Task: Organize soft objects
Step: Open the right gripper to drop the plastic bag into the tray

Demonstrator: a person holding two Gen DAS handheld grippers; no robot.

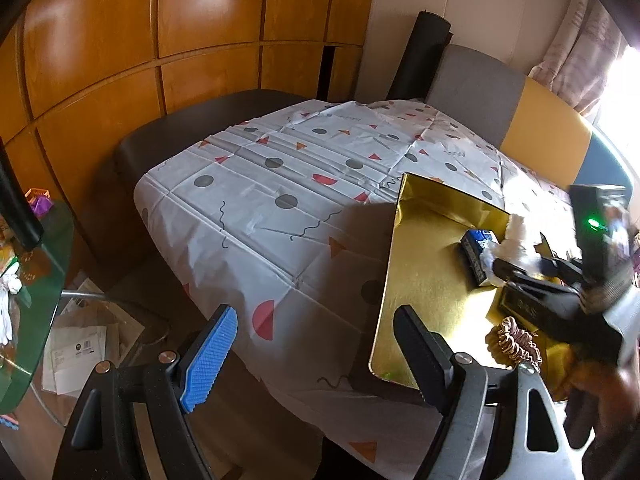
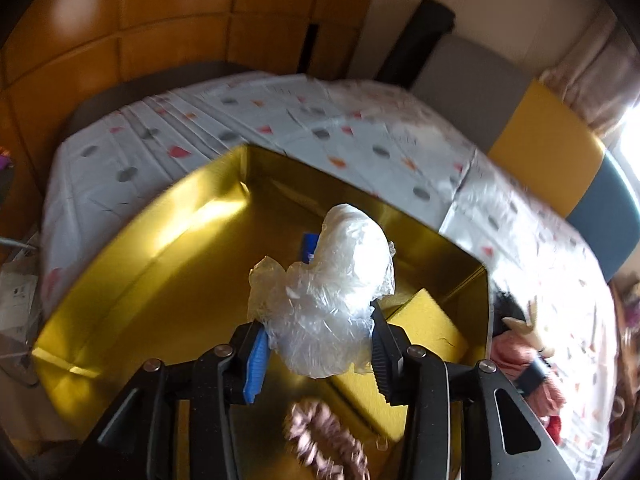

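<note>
A gold box [image 1: 424,280] lies open on the patterned tablecloth [image 1: 280,184]; it also shows in the right wrist view [image 2: 160,264]. My right gripper [image 2: 316,344] is shut on a white soft bundle wrapped in clear plastic [image 2: 332,284] and holds it above the box. From the left wrist view that bundle [image 1: 516,240] hangs over the box beside a blue packet [image 1: 476,252]. A pink-brown scrunchie [image 2: 324,436] lies in the box below the bundle, also visible in the left wrist view [image 1: 516,344]. My left gripper [image 1: 316,360] is open and empty at the table's near edge, left of the box.
A pink soft item with a cream figure [image 2: 528,356] lies on the cloth right of the box. A grey, yellow and blue chair back [image 1: 520,116] stands behind the table. A glass side table [image 1: 36,300] is at the left, with papers [image 1: 76,352] on the floor.
</note>
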